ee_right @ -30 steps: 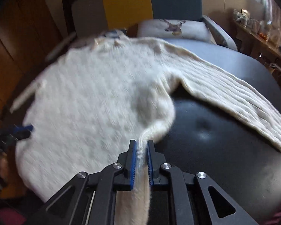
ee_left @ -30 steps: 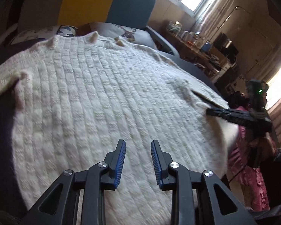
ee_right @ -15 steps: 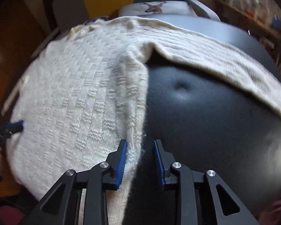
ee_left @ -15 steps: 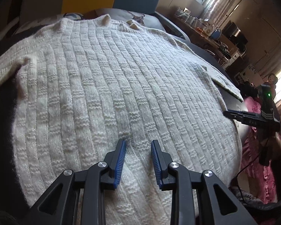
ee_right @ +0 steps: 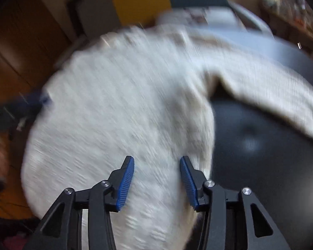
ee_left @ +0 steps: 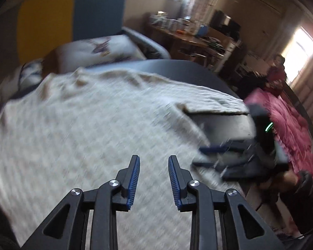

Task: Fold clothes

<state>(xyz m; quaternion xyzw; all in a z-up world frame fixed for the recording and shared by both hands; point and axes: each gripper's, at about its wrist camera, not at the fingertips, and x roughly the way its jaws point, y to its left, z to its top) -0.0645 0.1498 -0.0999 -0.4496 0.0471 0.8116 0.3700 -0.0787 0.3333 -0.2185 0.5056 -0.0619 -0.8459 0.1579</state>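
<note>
A cream knitted sweater [ee_left: 83, 125] lies spread flat on a dark padded surface [ee_left: 198, 73]. My left gripper [ee_left: 154, 158] hovers over its lower part, open with nothing between the pads. In the right wrist view the sweater [ee_right: 125, 104] fills the left and middle, and one sleeve [ee_right: 271, 87] stretches to the right across the dark surface [ee_right: 260, 145]. My right gripper [ee_right: 156, 158] is over the sweater's right edge; its jaws are opening, and the knit lies below them untouched. The right gripper [ee_left: 229, 154] also shows, blurred, at the sweater's right side in the left wrist view.
A chair with a yellow and blue back [ee_left: 73, 16] and a printed cushion [ee_left: 98, 50] stands behind the sweater. A cluttered desk [ee_left: 194, 35] is at the back right. Pink cloth [ee_left: 281, 120] and a person [ee_left: 277, 70] are at the right. A wooden cabinet [ee_right: 20, 41] stands left.
My right gripper let go of the sweater's edge and its jaws spread apart. The left gripper swung across the sweater, so the view now reaches the chair and the right gripper.
</note>
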